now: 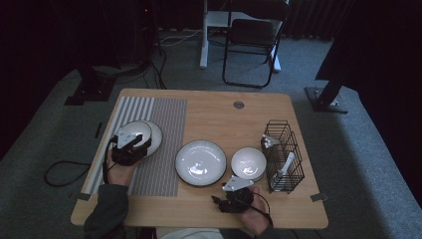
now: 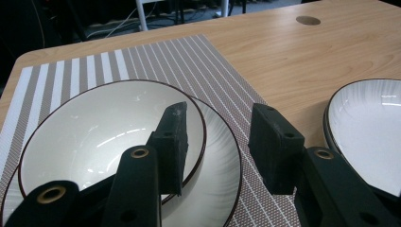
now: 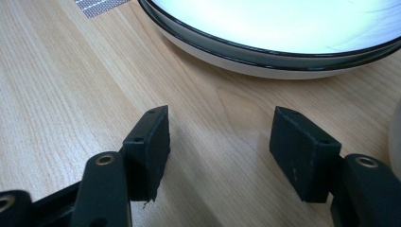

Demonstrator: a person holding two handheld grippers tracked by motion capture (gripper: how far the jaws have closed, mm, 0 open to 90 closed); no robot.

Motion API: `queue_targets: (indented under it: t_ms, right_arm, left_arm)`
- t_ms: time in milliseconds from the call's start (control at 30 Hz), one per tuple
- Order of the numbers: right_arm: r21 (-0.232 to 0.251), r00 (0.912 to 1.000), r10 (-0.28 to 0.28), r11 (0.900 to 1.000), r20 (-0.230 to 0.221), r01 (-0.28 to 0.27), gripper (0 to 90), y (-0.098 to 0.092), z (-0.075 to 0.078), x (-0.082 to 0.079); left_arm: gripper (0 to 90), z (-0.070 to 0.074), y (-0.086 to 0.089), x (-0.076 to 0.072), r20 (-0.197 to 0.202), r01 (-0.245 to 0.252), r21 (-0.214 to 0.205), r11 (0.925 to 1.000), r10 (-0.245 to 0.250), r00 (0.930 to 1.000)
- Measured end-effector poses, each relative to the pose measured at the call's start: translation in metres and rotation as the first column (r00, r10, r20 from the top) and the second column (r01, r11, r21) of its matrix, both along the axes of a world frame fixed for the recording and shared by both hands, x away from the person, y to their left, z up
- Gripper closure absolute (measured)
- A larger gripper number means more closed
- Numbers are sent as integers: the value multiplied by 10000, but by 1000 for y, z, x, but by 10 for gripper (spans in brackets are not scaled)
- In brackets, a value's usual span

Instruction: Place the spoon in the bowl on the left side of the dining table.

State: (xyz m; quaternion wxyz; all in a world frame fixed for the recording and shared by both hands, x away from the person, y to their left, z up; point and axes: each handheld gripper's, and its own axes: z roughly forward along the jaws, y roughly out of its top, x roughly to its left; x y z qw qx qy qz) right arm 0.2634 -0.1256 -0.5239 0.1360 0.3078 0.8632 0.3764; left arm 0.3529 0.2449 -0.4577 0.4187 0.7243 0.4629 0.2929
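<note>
Left gripper view shows the left hand-held gripper (image 2: pixel 222 142) released, one pad inside the white dark-rimmed ceramic bowl (image 2: pixel 94 137) nested on its plate (image 2: pixel 222 165); lift straight, clearing the rim.

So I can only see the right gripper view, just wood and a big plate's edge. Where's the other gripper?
Observer: The left gripper is over a bowl that sits on a plate on the striped mat.
Operator: Is it grabbing the bowl?
Observer: No. Its jaws are open, one over the bowl's inside and the other out past the rim.
Operator: What's next to my big plate?
Observer: On its right, a smaller bowl beside a black wire basket.
</note>
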Motion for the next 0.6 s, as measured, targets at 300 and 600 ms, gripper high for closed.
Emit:
queue_targets:
  t_ms: [300,600]
  right_arm:
    - [-236,9999,-117,9997,-117,114,397,3,3,1]
    - [-516,9999,117,9986,-105,-122,413,7,5,-3]
  left_arm:
    - [580,1,2,0,27,-92,15,10000,92,10000]
    - [581,0,-1,0,10,-10,71,10000,10,10000]
